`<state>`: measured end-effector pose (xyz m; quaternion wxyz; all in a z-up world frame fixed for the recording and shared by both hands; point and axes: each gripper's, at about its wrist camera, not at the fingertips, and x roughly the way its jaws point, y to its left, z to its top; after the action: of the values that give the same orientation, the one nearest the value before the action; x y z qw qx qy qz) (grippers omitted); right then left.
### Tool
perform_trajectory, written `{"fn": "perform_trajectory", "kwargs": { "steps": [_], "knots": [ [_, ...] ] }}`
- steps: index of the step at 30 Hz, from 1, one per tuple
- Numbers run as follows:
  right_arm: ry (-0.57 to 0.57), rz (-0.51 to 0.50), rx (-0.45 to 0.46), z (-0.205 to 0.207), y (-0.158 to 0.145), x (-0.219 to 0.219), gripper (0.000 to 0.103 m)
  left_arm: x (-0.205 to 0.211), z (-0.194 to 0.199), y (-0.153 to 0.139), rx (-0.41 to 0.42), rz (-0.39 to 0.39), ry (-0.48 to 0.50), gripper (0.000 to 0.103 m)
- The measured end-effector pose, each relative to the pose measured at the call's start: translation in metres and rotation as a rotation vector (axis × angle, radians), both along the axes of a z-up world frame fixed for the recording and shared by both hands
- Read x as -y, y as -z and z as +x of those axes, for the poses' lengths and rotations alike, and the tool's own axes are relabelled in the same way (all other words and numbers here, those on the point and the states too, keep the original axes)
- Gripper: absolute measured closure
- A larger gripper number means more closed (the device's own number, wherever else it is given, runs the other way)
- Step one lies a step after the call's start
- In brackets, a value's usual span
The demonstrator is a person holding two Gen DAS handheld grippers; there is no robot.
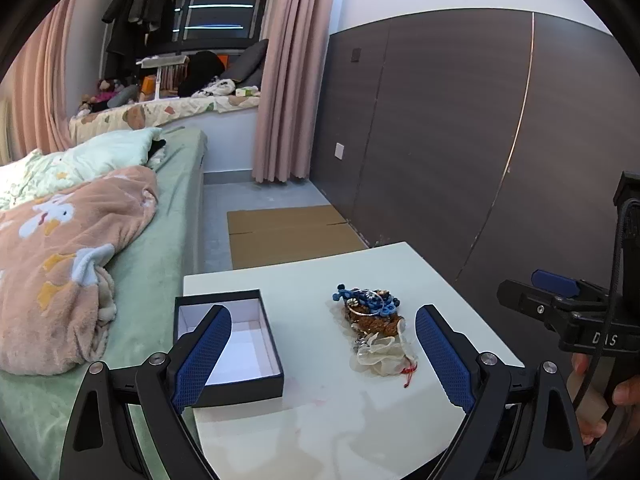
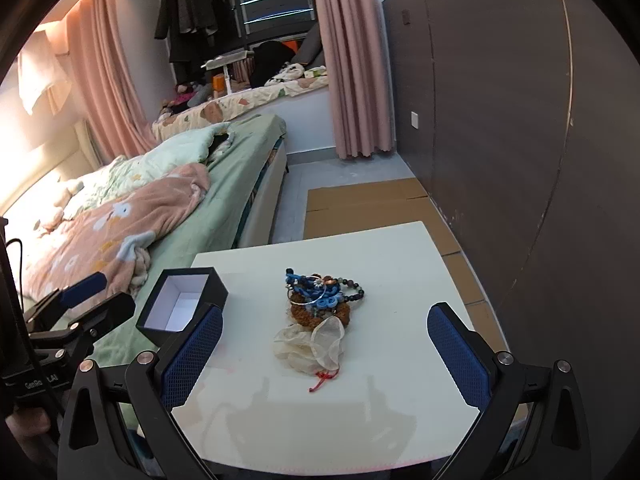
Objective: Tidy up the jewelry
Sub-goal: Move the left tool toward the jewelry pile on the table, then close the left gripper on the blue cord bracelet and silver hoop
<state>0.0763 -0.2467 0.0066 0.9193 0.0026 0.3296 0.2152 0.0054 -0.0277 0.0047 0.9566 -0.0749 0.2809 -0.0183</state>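
Note:
A pile of jewelry (image 1: 370, 308) (image 2: 322, 294) lies mid-table: blue beaded pieces, a silver bangle, brown beads. A sheer white pouch (image 1: 380, 354) (image 2: 314, 346) with a red string lies at its near end. An open black box (image 1: 230, 344) (image 2: 182, 300) with a white lining stands at the table's left edge and holds nothing. My left gripper (image 1: 324, 356) is open, its left finger (image 1: 202, 360) in front of the box. My right gripper (image 2: 326, 356) is open too, hovering short of the pouch. Each gripper also shows at the side of the other's view.
The small white table (image 1: 320, 420) (image 2: 360, 420) stands between a bed (image 1: 160, 260) with a pink blanket on the left and a dark panelled wall (image 1: 480, 140) on the right. Flattened cardboard (image 1: 288, 236) lies on the floor beyond the table.

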Motion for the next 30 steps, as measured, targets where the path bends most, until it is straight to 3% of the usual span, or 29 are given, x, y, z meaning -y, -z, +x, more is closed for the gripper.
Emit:
{"fn": "perform_trajectory", "kwargs": {
  "steps": [14,30],
  "knots": [
    [0.106,0.103,-0.057,0.035,0.007,0.032,0.0,0.024,0.043,0.013,-0.042,-0.067,0.056,0.009],
    [0.207,0.184,-0.248,0.08,0.034,0.056,0.0,0.057,0.103,0.06,-0.168,-0.116,0.097,0.01]
  ]
}}
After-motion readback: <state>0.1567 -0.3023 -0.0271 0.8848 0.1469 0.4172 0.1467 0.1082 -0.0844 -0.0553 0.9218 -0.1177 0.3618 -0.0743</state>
